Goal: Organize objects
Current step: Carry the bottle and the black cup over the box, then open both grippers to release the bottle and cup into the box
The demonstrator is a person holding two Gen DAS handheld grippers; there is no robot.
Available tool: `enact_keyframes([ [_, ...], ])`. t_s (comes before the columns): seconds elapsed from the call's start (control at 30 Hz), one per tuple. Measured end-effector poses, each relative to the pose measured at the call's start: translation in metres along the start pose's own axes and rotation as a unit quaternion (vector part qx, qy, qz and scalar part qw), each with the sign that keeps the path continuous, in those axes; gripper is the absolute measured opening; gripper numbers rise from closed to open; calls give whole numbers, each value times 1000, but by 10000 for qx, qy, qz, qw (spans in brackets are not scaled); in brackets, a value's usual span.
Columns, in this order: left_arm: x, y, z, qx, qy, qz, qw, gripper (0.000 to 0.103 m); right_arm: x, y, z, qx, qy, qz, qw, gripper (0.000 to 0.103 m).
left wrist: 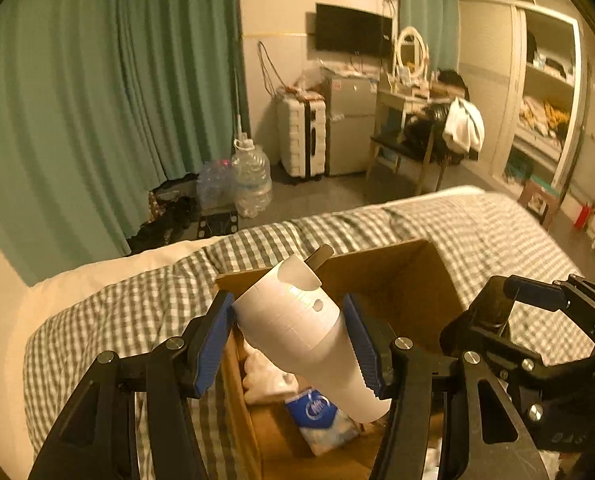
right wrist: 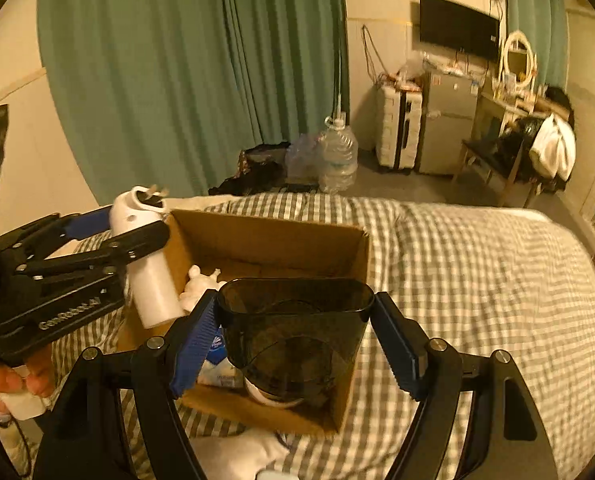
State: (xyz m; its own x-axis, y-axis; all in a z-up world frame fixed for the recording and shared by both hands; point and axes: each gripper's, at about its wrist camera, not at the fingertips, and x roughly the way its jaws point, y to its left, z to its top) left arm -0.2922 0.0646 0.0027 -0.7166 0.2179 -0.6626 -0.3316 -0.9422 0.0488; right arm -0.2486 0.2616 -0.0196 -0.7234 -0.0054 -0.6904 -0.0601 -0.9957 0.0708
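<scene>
The left gripper (left wrist: 293, 344) pinches a white tumbler (left wrist: 309, 336) above the open cardboard box (left wrist: 401, 280) on the checked bedspread (left wrist: 109, 320), its long axis tilted, lidded end up and away. The right gripper (right wrist: 297, 340) clamps a dark translucent container (right wrist: 293, 332), mouth facing forward, over the box.

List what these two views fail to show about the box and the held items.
- Cardboard box floor: right wrist view, hidden by dark container.
- Blue-and-white pack: print too blurred, partly behind white bottle.
- Bottle base: left wrist view, hidden behind left gripper.
- Right gripper: its hand is out of frame.
</scene>
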Motion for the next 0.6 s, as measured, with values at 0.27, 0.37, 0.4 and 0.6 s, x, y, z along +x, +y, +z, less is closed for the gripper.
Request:
enact_keyframes([
  [0.27, 32, -2, -14, 232, -15, -83, 9997, 58, 44, -6, -19, 6, 141, 211, 9997, 78],
  [0.37, 23, -7, -16, 377, -57, 79, 9992, 68, 33, -4, -21, -41, 57, 241, 9997, 85],
  [0.4, 17, -7, -15, 384, -70, 145, 9991, 77, 28, -3, -21, -69, 34, 199, 9998, 87],
  [0.6, -47, -4, -6, 62, -265, 137, 9995, 91, -27, 6, -20, -191, -160, -81, 9997, 89],
])
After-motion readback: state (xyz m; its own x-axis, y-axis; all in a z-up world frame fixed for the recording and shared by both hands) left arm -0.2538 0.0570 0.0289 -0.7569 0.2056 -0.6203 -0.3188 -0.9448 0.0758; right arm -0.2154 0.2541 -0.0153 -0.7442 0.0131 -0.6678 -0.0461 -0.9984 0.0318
